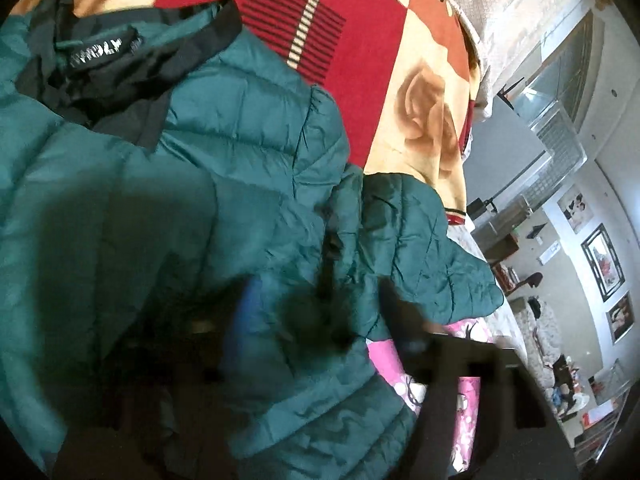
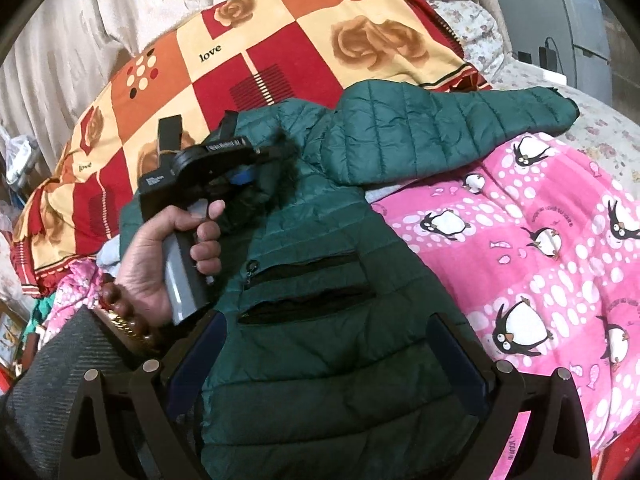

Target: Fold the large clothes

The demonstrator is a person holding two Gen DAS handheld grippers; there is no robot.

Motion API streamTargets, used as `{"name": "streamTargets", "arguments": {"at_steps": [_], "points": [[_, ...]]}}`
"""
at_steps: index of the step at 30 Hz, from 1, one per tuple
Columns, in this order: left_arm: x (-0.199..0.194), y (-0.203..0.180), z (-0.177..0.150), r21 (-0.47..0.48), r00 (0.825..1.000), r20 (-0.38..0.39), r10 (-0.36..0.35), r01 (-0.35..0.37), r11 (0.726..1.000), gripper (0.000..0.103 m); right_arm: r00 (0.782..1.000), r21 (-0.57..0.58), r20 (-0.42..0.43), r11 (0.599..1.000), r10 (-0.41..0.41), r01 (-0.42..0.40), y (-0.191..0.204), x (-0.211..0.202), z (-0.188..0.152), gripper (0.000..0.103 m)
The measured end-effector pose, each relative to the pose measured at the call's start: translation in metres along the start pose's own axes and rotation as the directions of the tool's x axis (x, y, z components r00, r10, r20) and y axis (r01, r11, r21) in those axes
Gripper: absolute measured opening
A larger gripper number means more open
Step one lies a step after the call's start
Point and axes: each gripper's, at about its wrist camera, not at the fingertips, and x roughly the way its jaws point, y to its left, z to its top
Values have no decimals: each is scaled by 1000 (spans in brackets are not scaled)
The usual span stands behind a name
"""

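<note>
A dark green quilted puffer jacket [image 2: 320, 288] lies on the bed, its right sleeve [image 2: 448, 128] stretched out to the right. In the left wrist view the jacket [image 1: 224, 168] fills the frame, with its black collar and label [image 1: 104, 52] at top left. My left gripper [image 1: 316, 320] is blurred and hovers open just above the jacket's chest; it also shows in the right wrist view [image 2: 256, 168], held by a hand. My right gripper [image 2: 328, 364] is open, its fingers either side of the jacket's lower body near two zip pockets [image 2: 304, 284].
A pink penguin blanket [image 2: 540, 248] covers the bed on the right. A red, orange and cream rose-print blanket [image 2: 240, 60] lies behind the jacket. A cream curtain [image 2: 80, 40] hangs at the back. Room shelves and picture frames [image 1: 600, 264] show at right.
</note>
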Motion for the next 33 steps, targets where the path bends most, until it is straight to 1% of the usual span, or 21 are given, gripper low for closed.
{"name": "streamTargets", "arguments": {"at_steps": [3,5,7,8,9,10,12,13,14,15,17,19,21,23,25,27,28,29,30,31,33], "points": [[-20,-5,2,23,1000,12,-11,11,1000,67,1000,-11,0,1000,-21,21,2,0,0,100],[-42,-3,8,32,998,64,-12,10,999,68,999,-10,5,999,-32,32,2,-1,-1,100],[-70,9,14,38,990,133,43,-49,998,68,999,-14,5,999,-42,42,3,-1,-1,100],[-86,20,18,27,979,175,104,-111,993,68,999,-17,4,999,-48,48,4,-1,-2,100],[-102,33,22,4,963,212,165,-170,985,68,999,-22,4,998,-54,54,5,0,-2,100],[-116,47,25,-29,940,245,239,-239,971,68,998,-29,2,998,-61,61,6,0,-3,100],[-142,78,29,-117,869,280,407,-390,913,67,997,-45,-2,996,-77,77,9,1,-3,100],[-149,91,29,-154,850,285,443,-415,896,67,996,-50,-3,995,-85,85,11,2,-4,100],[-156,106,28,-200,836,282,470,-428,881,67,995,-57,-4,994,-95,95,13,2,-4,100],[-158,118,27,-242,831,258,493,-439,865,67,994,-67,-4,992,-107,106,15,2,-5,100],[-153,131,24,-274,840,212,500,-440,855,65,989,-92,2,985,-149,148,20,2,-2,100],[-158,127,24,-266,835,236,496,-436,860,65,989,-94,25,984,-148,150,22,1,8,100],[-165,118,28,-247,830,279,483,-424,871,65,988,-99,65,984,-143,149,28,6,34,100],[-174,116,28,-251,824,319,468,-403,880,65,988,-107,81,984,-135,143,37,21,63,100],[-182,116,31,-266,815,343,467,-392,881,66,986,-133,101,981,-131,144,50,47,93,100],[-188,118,34,-278,796,359,487,-406,870,66,996,-185,71,980,-62,74,70,86,122,100],[-191,120,34,-288,774,366,516,-433,854,66,999,-199,47,979,-22,31,79,101,130,100],[-192,123,33,-298,759,364,540,-454,839,66,1000,-215,10,976,22,-19,89,119,137,99],[-191,128,32,-313,748,348,564,-475,823,66,998,-232,-22,971,57,-60,99,137,141,98],[-189,133,30,-325,744,333,579,-485,812,66,993,-257,-61,960,99,-111,111,159,146,96],[-178,145,29,-337,752,278,597,-506,794,66,988,-288,-101,947,120,-144,122,187,147,94]]}}
